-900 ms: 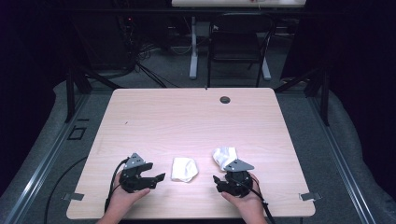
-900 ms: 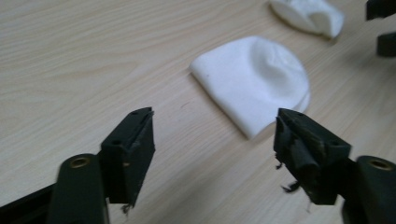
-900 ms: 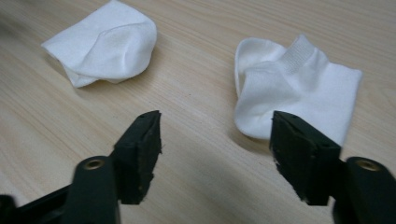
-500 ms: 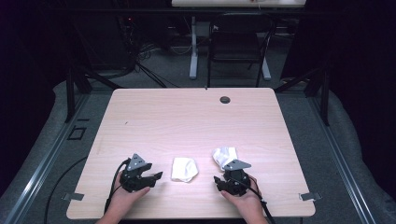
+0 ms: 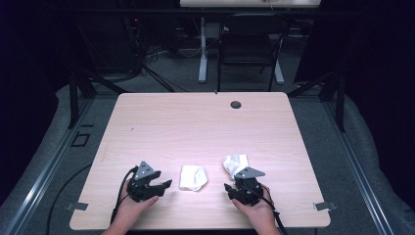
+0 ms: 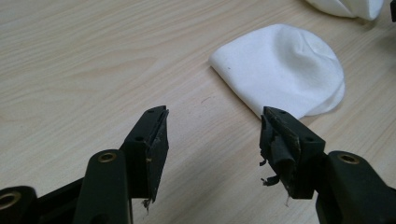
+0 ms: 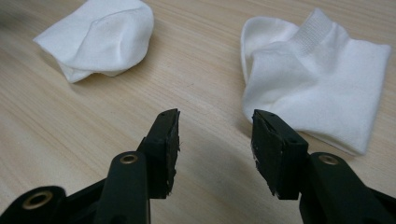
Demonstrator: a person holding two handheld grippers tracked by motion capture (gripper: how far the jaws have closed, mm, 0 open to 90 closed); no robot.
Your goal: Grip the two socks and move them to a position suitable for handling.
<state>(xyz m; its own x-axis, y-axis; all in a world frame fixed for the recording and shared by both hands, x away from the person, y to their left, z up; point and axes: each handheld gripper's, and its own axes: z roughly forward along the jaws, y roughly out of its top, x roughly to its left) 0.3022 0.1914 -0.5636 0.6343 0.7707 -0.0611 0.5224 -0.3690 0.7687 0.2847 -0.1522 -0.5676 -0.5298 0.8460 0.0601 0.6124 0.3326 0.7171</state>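
Observation:
Two white socks lie on the wooden table (image 5: 195,127) near its front edge. A folded sock (image 5: 192,177) (image 6: 280,70) (image 7: 102,32) rests between my two grippers. Right of it lies a sock with a ribbed cuff (image 5: 235,164) (image 7: 322,79), whose edge also shows as the other sock (image 6: 345,5) in the left gripper view. My left gripper (image 5: 166,185) (image 6: 215,116) stands open just left of the folded sock, its jaws pointing at it with nothing between them. My right gripper (image 5: 230,188) (image 7: 215,116) is open and empty, just in front of the cuffed sock.
A dark round grommet (image 5: 236,104) sits near the table's far edge. Beyond the table stand a black chair (image 5: 247,49) and a white desk leg (image 5: 202,54), with cables on the floor. A hand holds each gripper at the front edge.

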